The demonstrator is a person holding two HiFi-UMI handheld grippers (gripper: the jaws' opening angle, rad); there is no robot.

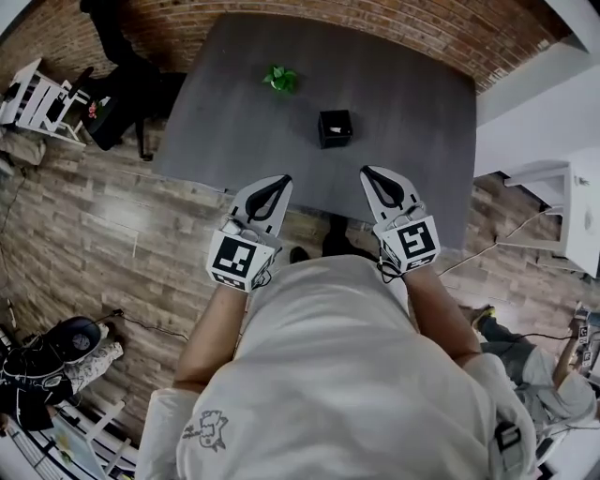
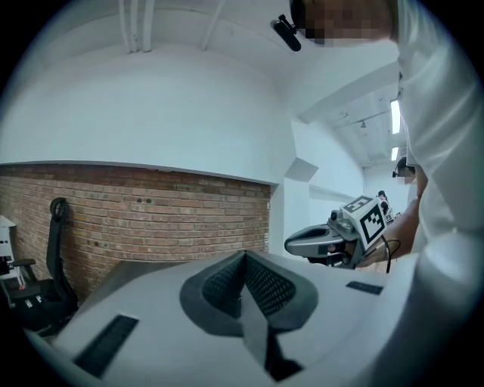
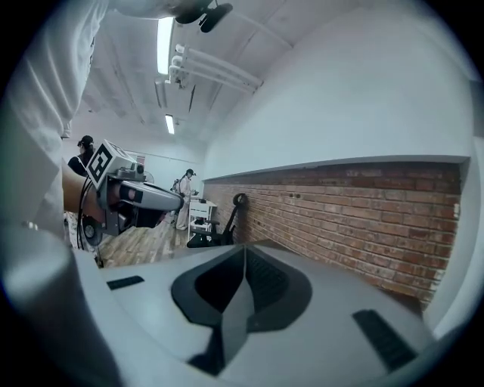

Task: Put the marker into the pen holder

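Note:
A black square pen holder [image 1: 335, 127] stands near the middle of the dark grey table [image 1: 403, 94]. A small green thing [image 1: 279, 79] lies farther back on the table; it is too small to tell its shape. My left gripper [image 1: 281, 178] and right gripper [image 1: 367, 172] hover side by side over the table's near edge, well short of both objects. In the left gripper view the left gripper [image 2: 243, 261] has its jaws meeting with nothing between them. The right gripper [image 3: 243, 257] in its own view is likewise shut and empty. Each gripper view points up at the brick wall.
A brick wall [image 1: 309, 17] runs behind the table. A white chair [image 1: 37, 98] and dark gear [image 1: 122, 94] stand at the left. White furniture [image 1: 562, 206] and a floor cable [image 1: 506, 239] are at the right. People sit at the lower corners.

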